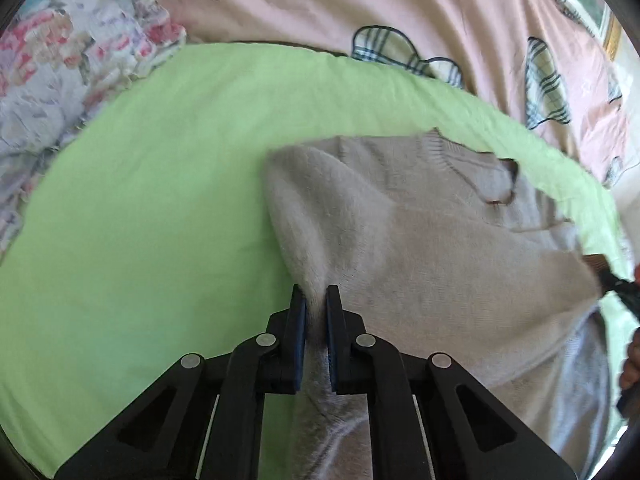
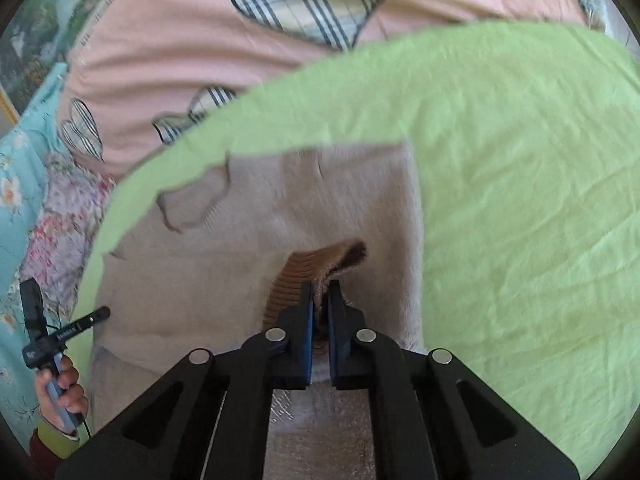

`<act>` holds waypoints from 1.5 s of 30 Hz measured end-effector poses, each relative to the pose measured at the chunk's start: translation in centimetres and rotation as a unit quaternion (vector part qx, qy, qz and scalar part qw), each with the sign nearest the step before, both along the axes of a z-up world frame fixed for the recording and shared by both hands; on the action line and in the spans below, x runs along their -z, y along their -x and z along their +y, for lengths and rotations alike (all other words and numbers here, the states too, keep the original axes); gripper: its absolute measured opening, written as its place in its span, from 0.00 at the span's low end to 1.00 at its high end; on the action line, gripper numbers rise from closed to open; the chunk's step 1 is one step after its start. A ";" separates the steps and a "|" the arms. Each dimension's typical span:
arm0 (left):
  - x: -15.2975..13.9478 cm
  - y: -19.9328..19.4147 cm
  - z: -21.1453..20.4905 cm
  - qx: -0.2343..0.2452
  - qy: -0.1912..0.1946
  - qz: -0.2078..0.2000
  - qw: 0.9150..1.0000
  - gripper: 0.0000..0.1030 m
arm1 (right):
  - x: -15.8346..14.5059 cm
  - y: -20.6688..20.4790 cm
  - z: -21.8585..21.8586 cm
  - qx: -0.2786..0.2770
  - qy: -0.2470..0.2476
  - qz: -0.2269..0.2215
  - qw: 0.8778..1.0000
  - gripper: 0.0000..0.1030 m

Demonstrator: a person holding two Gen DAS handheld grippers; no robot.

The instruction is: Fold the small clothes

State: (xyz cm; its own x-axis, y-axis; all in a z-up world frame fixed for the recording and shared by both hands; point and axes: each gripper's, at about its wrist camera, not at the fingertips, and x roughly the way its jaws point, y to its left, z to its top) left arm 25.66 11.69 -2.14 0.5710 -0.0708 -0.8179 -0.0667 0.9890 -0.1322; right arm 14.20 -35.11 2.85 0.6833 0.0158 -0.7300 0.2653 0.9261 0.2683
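Note:
A small beige knit sweater point(image 1: 420, 232) lies on a green sheet point(image 1: 160, 184), its ribbed neck toward the far side. My left gripper point(image 1: 316, 300) is shut on the sweater's fuzzy fabric, which is pulled up taut between the pads. In the right wrist view the sweater point(image 2: 224, 264) spreads to the left. My right gripper point(image 2: 319, 292) is shut on the sweater's brown ribbed cuff point(image 2: 312, 268), held just above the body of the sweater. The other gripper's handle and the hand on it point(image 2: 56, 364) show at the left edge.
A pink quilt with plaid heart patches point(image 1: 400, 8) lies beyond the green sheet point(image 2: 520, 200). A floral bedspread point(image 1: 60, 80) lies at the left. The other gripper's dark tip point(image 1: 624, 292) shows at the right edge.

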 end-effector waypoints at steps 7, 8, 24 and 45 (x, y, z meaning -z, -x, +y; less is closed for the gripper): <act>0.0 0.7 -0.3 -0.007 -0.028 0.005 1.000 0.17 | 2.5 0.0 -1.0 0.032 -0.008 0.042 0.999 0.12; -0.5 1.4 -0.2 -0.007 -0.023 0.001 1.000 0.17 | 2.1 0.6 -0.9 0.037 -0.013 0.036 0.999 0.13; -1.1 19.7 0.2 0.028 0.046 0.014 0.998 0.35 | 0.2 15.0 5.8 -0.036 -0.033 -0.008 0.999 0.39; 2.6 32.6 -2.1 0.133 0.126 0.060 0.981 0.48 | 1.7 27.7 5.0 -0.043 -0.066 -0.005 0.997 0.47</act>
